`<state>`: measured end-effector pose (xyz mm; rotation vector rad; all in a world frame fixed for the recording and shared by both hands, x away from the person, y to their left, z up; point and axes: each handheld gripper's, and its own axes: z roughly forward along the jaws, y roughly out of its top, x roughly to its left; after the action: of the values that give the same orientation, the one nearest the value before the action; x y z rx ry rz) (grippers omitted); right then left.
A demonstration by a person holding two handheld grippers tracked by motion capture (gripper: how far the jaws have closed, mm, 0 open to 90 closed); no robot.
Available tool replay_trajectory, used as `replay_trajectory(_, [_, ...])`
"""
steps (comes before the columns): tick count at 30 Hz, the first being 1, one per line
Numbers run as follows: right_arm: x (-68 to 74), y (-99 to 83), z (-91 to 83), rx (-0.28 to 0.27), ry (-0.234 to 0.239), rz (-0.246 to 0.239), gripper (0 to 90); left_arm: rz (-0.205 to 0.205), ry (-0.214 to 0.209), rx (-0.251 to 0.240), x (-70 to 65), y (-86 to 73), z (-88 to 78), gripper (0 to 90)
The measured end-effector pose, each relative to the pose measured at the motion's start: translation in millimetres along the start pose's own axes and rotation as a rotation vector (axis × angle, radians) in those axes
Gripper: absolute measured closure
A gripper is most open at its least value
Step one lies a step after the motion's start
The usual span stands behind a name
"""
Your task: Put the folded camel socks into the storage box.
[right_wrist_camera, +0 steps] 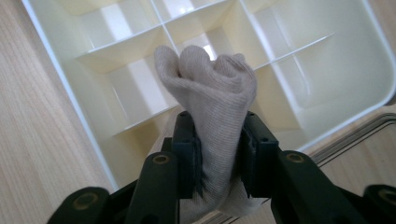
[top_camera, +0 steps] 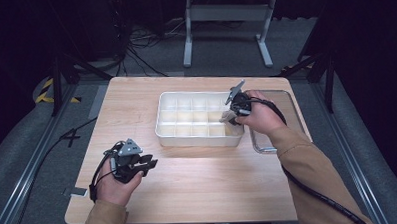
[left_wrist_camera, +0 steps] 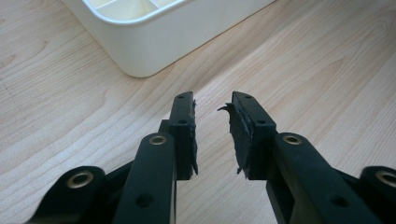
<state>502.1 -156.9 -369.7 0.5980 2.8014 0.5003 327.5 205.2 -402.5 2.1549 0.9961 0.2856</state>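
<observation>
A white divided organiser tray (top_camera: 163,135) sits in the middle of the wooden table; its cells (right_wrist_camera: 140,88) hold nothing that I can see. My right gripper (top_camera: 229,119) hangs over the tray's right end, shut on a rolled beige sock (right_wrist_camera: 212,93) whose rolled end sticks out past the jaws above the cells. My left gripper (top_camera: 149,164) hovers low over the table at the front left, apart from the tray's near corner (left_wrist_camera: 140,56). Its jaws stand open with nothing between the worn pads (left_wrist_camera: 240,130).
A clear shallow tray (top_camera: 268,148) lies to the right of the organiser, partly under my right hand. Bare wooden tabletop (top_camera: 209,186) stretches between the hands. Beyond the table's far edge are cables and a white stand's legs (top_camera: 189,47) on the floor.
</observation>
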Motion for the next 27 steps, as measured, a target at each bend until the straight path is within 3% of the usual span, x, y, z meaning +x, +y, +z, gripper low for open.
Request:
replay_trajectory(6, [5.6, -2.1, 13.2, 0.049, 0.025, 0.015, 70.3, 0.008, -0.003, 0.005, -0.1, 0.7, 1.5, 70.7])
replay_trajectory(16, [9.6, -5.6, 24.4, 0.102, 0.045, 0.097, 70.3, 0.009, -0.001, -0.003, -0.6, 0.8, 0.4, 70.7])
replay_trajectory(27, [10.4, -8.8, 37.8, 0.142, 0.061, 0.123, 70.1, 0.009, -0.003, -0.002, -0.9, 0.8, 1.1, 70.7])
